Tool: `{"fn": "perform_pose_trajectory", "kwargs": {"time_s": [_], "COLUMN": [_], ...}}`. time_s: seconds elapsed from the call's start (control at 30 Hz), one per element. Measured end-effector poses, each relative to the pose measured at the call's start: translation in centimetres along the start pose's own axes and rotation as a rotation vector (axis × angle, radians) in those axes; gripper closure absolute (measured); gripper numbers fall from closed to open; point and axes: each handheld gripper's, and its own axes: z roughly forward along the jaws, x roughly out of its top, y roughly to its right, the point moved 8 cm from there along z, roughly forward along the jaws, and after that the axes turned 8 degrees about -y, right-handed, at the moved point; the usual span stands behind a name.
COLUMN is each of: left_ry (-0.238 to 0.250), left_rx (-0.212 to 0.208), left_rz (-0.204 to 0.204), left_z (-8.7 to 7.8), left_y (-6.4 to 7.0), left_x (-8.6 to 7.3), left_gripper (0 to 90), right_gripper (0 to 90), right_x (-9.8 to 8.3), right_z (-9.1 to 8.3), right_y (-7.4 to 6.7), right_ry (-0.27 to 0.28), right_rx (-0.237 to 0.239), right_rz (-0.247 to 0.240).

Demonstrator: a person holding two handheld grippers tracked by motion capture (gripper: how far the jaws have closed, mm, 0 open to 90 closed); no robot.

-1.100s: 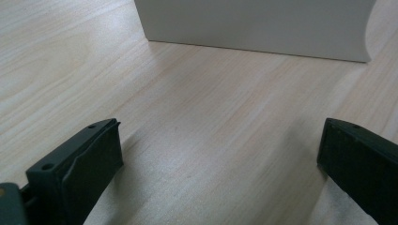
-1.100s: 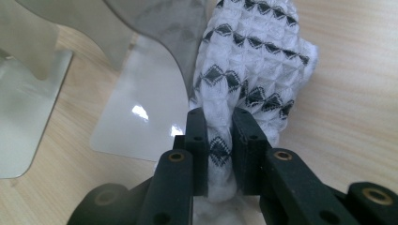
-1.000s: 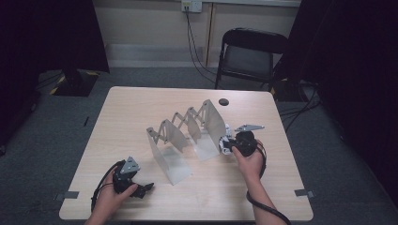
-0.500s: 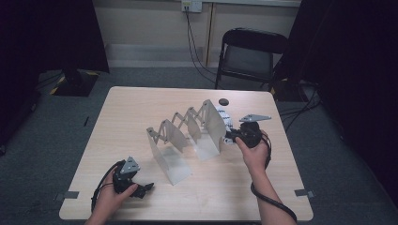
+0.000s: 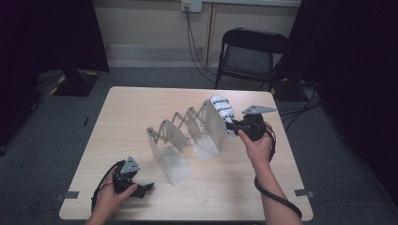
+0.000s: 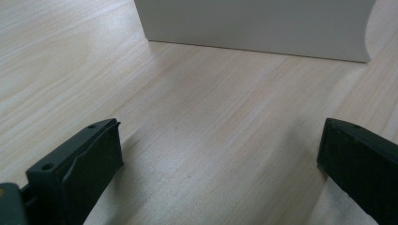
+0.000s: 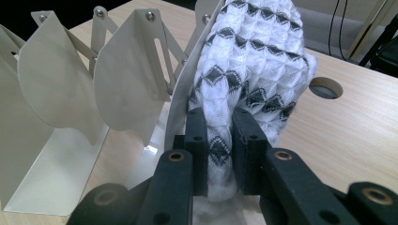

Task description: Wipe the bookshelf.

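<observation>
Your right tongs are clamped on a white knitted cloth with black diamond patterning; in the right gripper view both black pads press into its lower part, and the fabric bulges out above them. In the high view your right tongs sit at the far right end of the rack, and the knitted cloth rests against the outer face of the last panel, its top showing just above that panel's upper edge. The cloth touches that panel along one side; whether its bottom reaches the desk you cannot tell.

Your left tongs stand wide apart with nothing between them, low over bare wood. In the high view your left tongs rest near the front left edge of the desk, well apart from the cloth, pointing toward the nearest panel.

The rack is a white metal expanding file divider with curved panels joined by scissor links, stretched diagonally across the middle of the light wooden desk. A round cable hole sits in the desk just beyond the cloth. Behind the desk stands a black folding chair.
</observation>
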Motion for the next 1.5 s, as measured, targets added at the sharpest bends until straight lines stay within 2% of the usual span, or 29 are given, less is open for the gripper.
{"fn": "perform_pose_trajectory", "kwargs": {"time_s": [0.67,0.83,1.03,1.5], "left_ry": [-0.002,-0.002,-0.002,-0.001], "left_rx": [0.001,0.001,0.001,0.002], "left_rz": [-0.002,-0.002,-0.002,-0.003], "left_z": [0.0,0.0,0.0,0.0], "left_y": [0.0,0.0,0.0,0.0], "left_x": [0.0,0.0,0.0,0.0], "left_gripper": [0.0,0.0,0.0,0.0], "right_gripper": [77.8,77.8,77.8,77.8], "right_x": [2.5,2.1,1.4,0.4], "right_z": [-2.7,-2.2,-1.7,-0.8], "right_y": [-0.6,-0.6,-0.3,0.1], "right_ry": [0.010,-0.015,-0.014,-0.038], "right_rx": [-0.037,-0.060,-0.052,-0.071], "right_rz": [-0.037,-0.039,-0.007,0.006]}}
